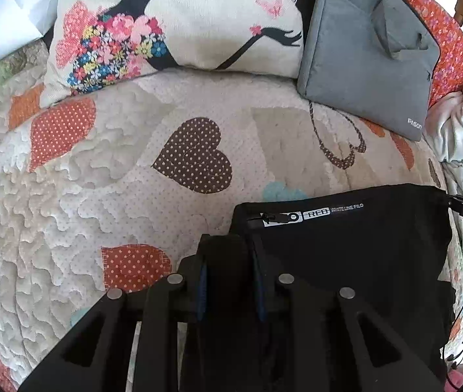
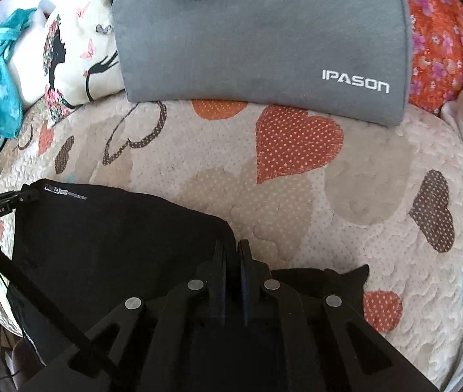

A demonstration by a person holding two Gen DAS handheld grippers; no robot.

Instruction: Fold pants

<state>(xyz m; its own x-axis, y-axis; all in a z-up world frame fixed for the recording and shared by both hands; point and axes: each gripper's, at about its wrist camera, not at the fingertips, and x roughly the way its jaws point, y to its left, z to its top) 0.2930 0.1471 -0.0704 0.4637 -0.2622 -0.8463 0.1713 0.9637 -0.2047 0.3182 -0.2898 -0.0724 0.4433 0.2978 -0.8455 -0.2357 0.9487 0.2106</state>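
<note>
Gripping both near corners of the black pants, mid-fold on the quilt.

Left gripper [image 1: 228,248] is clamped on the left corner of the pants [image 1: 345,248], and right gripper [image 2: 231,254] is pinched on the right corner, as far as the dark cloth lets me judge. The pants lie flat and compact on the heart-patterned quilt [image 1: 101,170], label showing, below the grey laptop bag [image 2: 257,39]; at least one fold looks done, perhaps one more left.
</note>
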